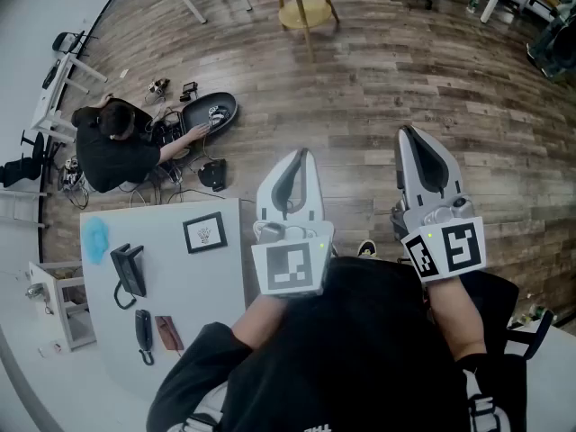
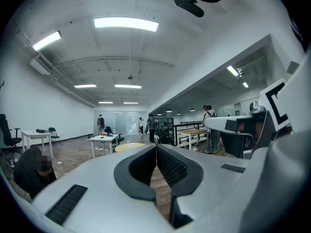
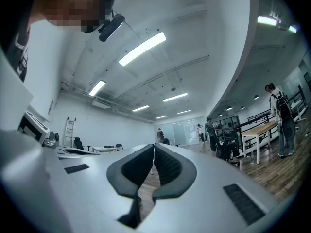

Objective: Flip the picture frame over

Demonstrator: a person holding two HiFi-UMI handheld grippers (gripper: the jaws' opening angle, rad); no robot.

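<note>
Picture frame: lies picture side up on white table near its far edge, well left of both grippers. Left gripper, right gripper: hover over wood floor, jaws pressed together, empty.

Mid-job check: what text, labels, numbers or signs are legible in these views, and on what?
No readable text anywhere.
Picture frame: dark print inside, too small to read.
Left gripper and right gripper: cubes carry square black-and-white markers, no words.
Shirt: white print at the bottom edge, cut off, unreadable.
</note>
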